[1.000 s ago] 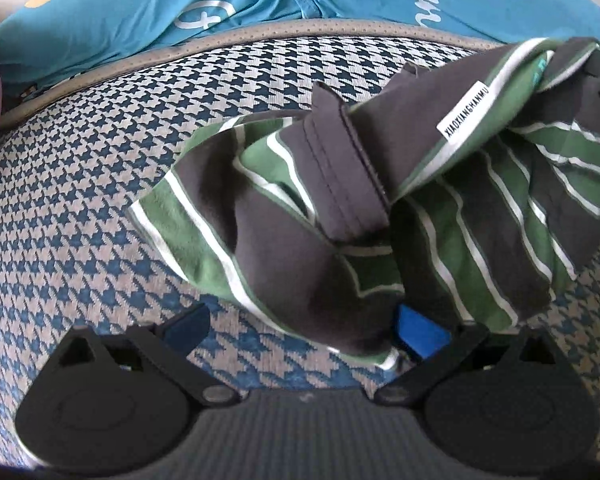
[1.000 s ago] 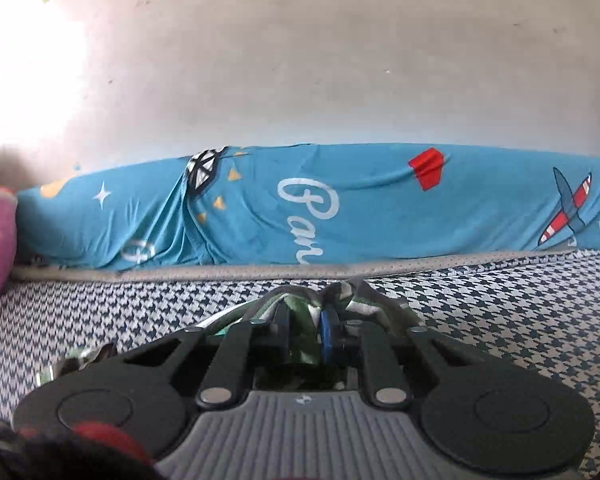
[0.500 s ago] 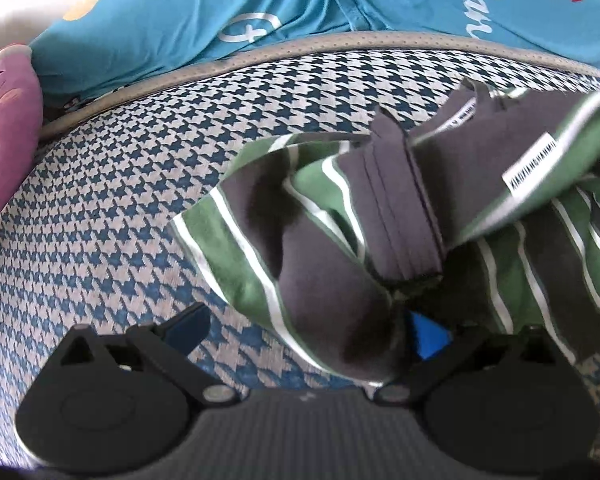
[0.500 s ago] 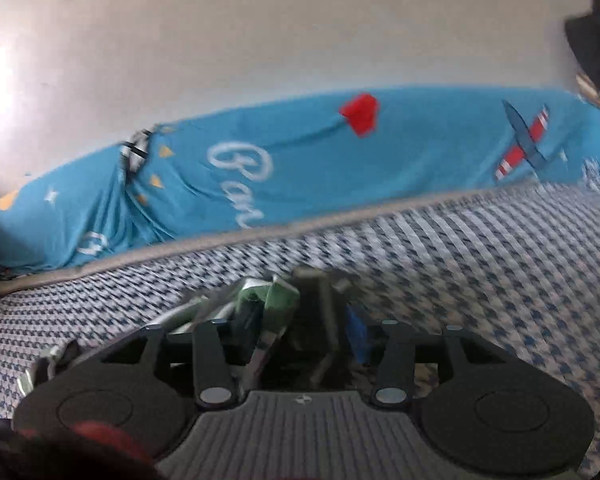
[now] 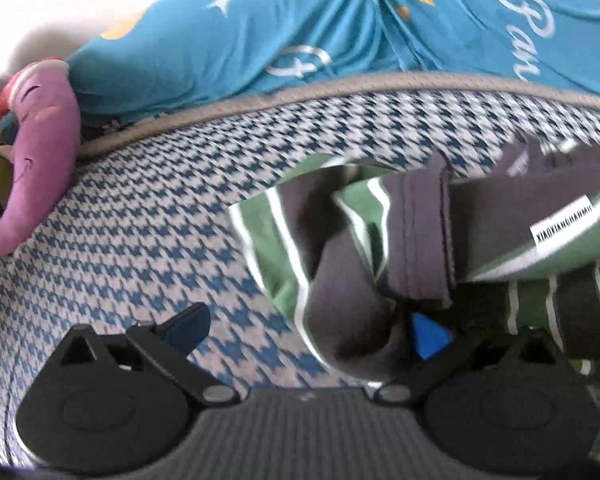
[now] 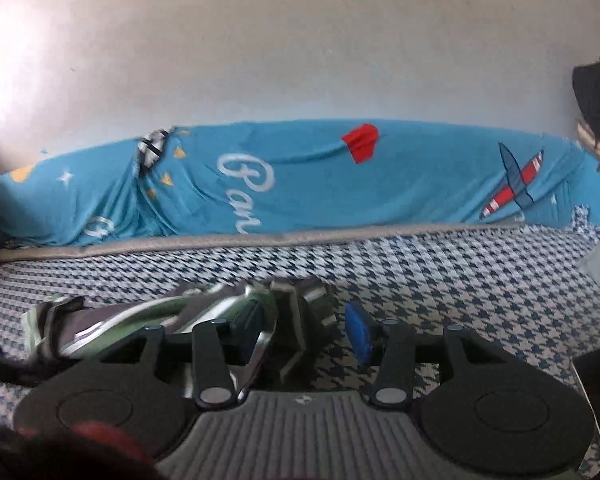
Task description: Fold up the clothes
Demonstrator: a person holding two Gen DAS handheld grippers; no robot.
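From the left wrist: left gripper (image 5: 308, 330) spread wide, nothing pinched, green-striped shirt (image 5: 340, 248) bunched over its right finger on the houndstooth mattress (image 5: 140, 216), bare room leftward; from the right wrist: right gripper (image 6: 304, 334) parted, shirt fabric slack between, unclamped.

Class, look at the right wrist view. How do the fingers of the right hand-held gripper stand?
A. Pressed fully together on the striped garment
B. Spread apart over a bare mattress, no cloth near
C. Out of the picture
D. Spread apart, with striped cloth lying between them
D: the right hand-held gripper has its blue-padded fingers apart, and folds of the striped garment lie between them.
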